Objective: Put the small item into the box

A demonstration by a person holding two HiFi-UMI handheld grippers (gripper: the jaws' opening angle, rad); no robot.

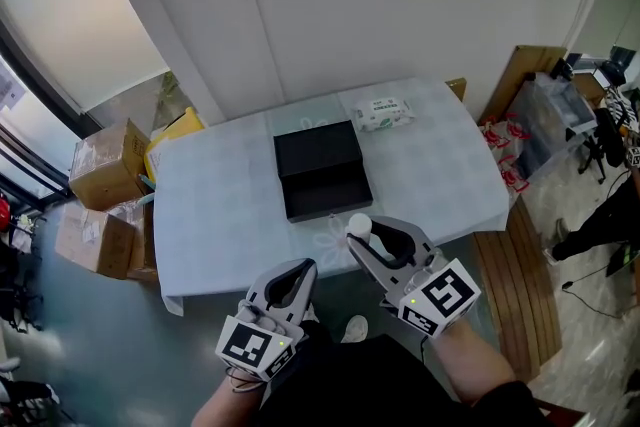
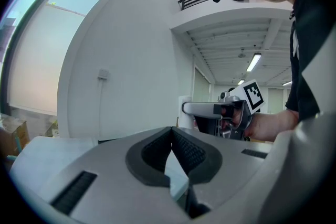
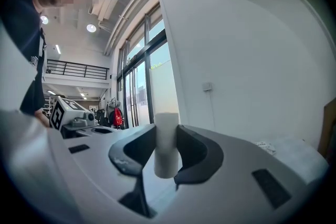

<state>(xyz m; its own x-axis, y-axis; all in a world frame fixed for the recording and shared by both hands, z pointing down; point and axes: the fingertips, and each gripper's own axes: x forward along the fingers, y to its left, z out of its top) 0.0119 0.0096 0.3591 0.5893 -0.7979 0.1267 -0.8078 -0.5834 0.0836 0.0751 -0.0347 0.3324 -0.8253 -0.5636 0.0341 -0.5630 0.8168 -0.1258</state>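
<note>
A small white cylinder (image 3: 166,144) stands upright between the pads of my right gripper (image 3: 166,150), which is shut on it. From the head view that cylinder (image 1: 359,226) is held just off the table's near edge, in front of the open black box (image 1: 322,170). The box's lid lies flat behind its tray. My left gripper (image 1: 296,274) hangs lower, at the near left below the table edge. Its jaws (image 2: 171,150) are shut with the tips touching and nothing between them. The right gripper (image 2: 223,113) shows beyond them.
A white tissue pack (image 1: 383,113) lies at the table's (image 1: 220,205) far right. Cardboard boxes (image 1: 105,165) are stacked on the floor to the left. A wooden board (image 1: 518,285) and a plastic crate (image 1: 550,115) stand to the right. A white wall rises behind.
</note>
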